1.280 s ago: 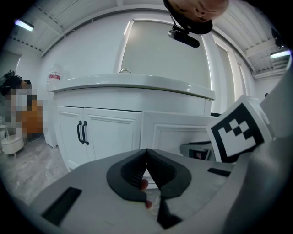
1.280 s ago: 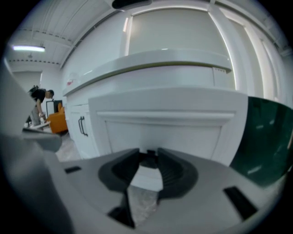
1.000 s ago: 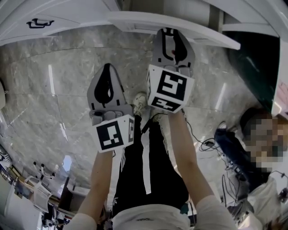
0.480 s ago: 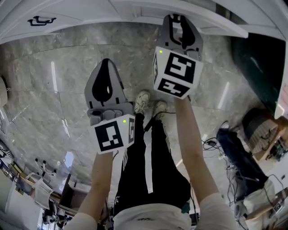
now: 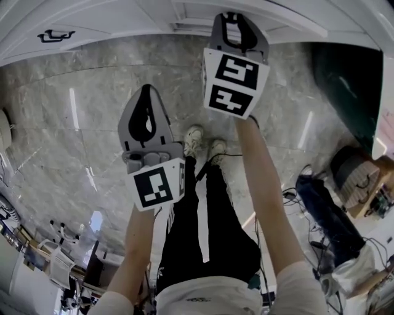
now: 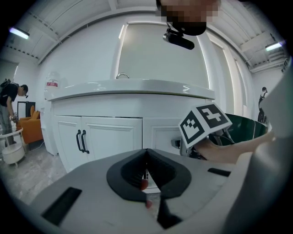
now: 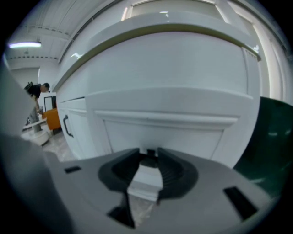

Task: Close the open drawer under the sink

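Observation:
The white drawer front [image 5: 295, 23] lies along the top of the head view, under the sink counter [image 6: 132, 87]. It fills the right gripper view, where the drawer front [image 7: 174, 132] is close ahead. My right gripper [image 5: 237, 17] is up against it, and the right gripper [image 7: 149, 153] stands open with a small dark piece of the drawer's handle between the tips. My left gripper [image 5: 146, 92] hangs back over the floor, shut on nothing. The left gripper [image 6: 146, 153] looks at the drawer [image 6: 160, 132] and at the right gripper's marker cube [image 6: 203, 123].
To the left are white cabinet doors with black handles [image 6: 81, 140]. A dark green bin [image 5: 348, 86] stands right of the drawer. Bags and cables [image 5: 320, 203] lie on the marble floor [image 5: 74, 123] at the right. A person [image 6: 11, 98] stands far off at the left.
My right gripper has moved forward toward the cabinet, and the drawer front has gone back with it, closer under the counter. The left gripper has hardly moved.

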Demonstrator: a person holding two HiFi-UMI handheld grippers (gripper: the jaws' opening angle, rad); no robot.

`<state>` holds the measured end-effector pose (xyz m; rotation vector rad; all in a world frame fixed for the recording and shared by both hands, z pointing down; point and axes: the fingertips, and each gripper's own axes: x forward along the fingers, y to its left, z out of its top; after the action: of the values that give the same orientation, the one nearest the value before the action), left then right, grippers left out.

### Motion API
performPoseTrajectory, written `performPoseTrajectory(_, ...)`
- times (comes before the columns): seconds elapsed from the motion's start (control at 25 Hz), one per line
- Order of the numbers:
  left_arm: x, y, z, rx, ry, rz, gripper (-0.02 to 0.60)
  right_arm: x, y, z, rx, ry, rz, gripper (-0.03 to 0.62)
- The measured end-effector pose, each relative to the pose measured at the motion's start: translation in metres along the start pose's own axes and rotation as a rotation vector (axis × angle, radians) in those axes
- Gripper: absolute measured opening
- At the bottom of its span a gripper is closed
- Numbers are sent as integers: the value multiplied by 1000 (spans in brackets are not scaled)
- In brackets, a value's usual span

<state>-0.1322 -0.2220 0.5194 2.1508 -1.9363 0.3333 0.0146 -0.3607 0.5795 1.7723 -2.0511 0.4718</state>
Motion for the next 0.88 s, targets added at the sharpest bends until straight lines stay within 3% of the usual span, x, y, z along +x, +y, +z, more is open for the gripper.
performPoseTrajectory(0.32, -8, 1, 4, 47, 20, -7, 20, 5, 1, 0, -13, 10, -5, 144)
performPoseTrajectory(0.52, -10, 7, -1, 20, 29, 12, 20, 5, -1, 1, -34, -20, -4, 144)
performPoseTrajectory(0.88, -21, 6, -16, 50, 38, -3, 20, 4, 0, -1, 1, -92, 22, 146)
